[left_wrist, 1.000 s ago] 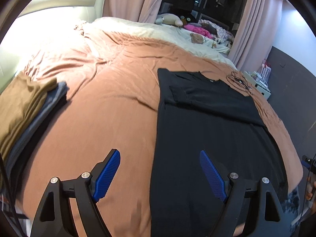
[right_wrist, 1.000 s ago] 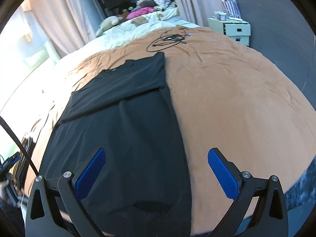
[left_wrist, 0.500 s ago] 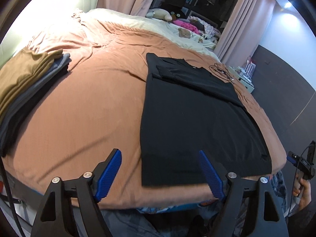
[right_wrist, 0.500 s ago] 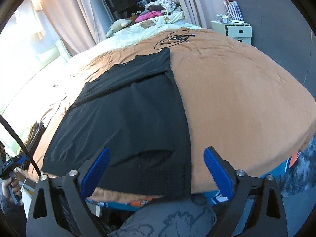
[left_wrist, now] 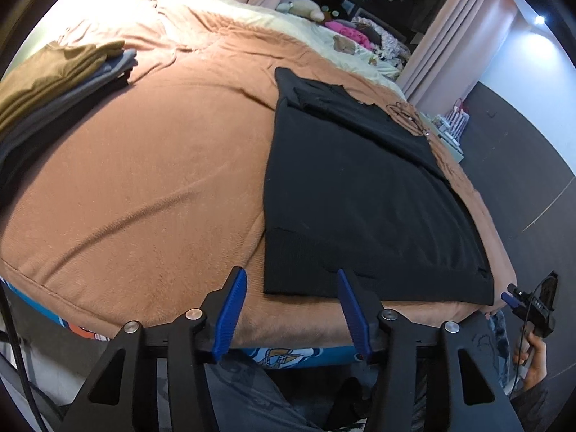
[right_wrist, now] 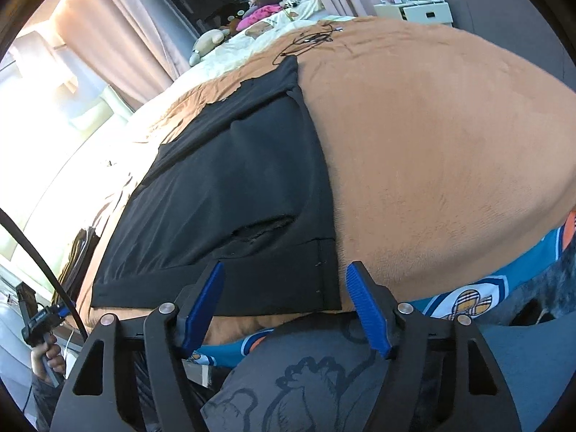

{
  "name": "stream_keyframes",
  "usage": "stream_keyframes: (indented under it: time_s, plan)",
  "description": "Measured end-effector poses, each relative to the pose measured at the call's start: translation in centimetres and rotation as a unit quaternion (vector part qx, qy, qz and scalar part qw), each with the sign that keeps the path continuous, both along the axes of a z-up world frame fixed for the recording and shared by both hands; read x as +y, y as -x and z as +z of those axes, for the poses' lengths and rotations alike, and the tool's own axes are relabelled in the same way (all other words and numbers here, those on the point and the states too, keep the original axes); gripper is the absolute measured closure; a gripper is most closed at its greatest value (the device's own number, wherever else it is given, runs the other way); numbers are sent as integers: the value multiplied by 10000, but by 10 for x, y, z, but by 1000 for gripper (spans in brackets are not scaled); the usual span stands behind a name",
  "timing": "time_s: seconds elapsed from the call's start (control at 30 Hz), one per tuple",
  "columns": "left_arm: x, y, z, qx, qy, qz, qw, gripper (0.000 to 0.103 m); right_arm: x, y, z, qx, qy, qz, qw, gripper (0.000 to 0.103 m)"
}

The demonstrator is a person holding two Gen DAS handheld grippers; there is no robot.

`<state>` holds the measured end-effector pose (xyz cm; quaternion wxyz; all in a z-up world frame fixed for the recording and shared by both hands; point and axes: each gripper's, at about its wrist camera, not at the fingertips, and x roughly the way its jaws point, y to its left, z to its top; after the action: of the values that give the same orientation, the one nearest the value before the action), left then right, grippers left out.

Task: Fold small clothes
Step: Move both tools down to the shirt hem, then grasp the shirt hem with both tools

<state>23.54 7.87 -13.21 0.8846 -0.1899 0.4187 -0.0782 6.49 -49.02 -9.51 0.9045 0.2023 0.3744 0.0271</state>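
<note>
A stack of folded clothes sits at the upper left of the left wrist frame, well apart from the black garment. A tangled black cable lies on the bed just past the garment's far end, in the upper middle of the right wrist frame. Plush toys and pink cloth crowd the far side of the bed. The brown blanket covers the bed; pink curtains and a white nightstand stand beyond. The garment lies flat with its hem at the near edge of the bed, bare blanket on either side. The left hand-held gripper and the right hand-held gripper are both closing, part-open, each framing a hem corner, gripping nothing yet
</note>
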Motion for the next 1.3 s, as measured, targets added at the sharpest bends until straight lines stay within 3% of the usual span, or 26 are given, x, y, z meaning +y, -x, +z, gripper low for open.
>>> stream_keyframes:
  time_s: [0.23,0.37,0.57,0.7,0.87,1.0,1.13,1.3]
  plan:
    - [-1,-31,-22,373,267,-46,9989,56,-23,-24,-21,63,-516,77,9986,35]
    - [-5,-49,-33,541,483,-140,9973,56,-34,-37,-28,-58,-1079,297,9937,41]
    - [-4,-72,-42,640,694,-126,9955,57,-44,-58,-35,-45,-1382,387,9896,48]
    - [3,-87,-46,746,969,-45,9925,65,-53,-71,-41,-21,-1571,371,9869,55]
    - [6,-90,-50,765,1319,-52,9883,71,-52,-75,-53,-49,-1719,387,9843,57]
    - [5,-80,-40,625,1655,-294,9838,71,-57,-64,-62,-120,-2323,577,9709,57]
    - [10,-74,-32,451,2034,-336,9775,71,-52,-58,-69,-94,-2485,765,9656,57]
    - [8,-81,-36,531,1868,-244,9807,71,-47,-72,-74,-134,-2418,600,9684,57]
